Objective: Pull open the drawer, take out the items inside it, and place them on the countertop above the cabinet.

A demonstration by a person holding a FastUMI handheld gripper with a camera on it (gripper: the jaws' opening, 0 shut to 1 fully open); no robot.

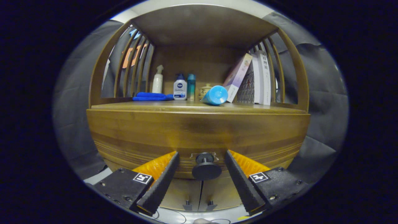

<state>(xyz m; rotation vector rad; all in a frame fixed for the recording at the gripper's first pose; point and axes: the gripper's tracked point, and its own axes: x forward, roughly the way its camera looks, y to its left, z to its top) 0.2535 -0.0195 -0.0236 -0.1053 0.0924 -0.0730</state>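
Fingers (202, 177) spread apart astride the round black drawer knob (206, 168); clamp squarely, then pull straight.

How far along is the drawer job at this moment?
The drawer is closed. The gripper is open, its fingers either side of the knob, not pressing it. A blue tube, bottles and a blue cloth lie on the countertop. That fits either before opening or after closing.

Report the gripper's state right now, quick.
Gripper: open, holding nothing; its fingers straddle the drawer knob with a gap on each side, the drawer front shut.
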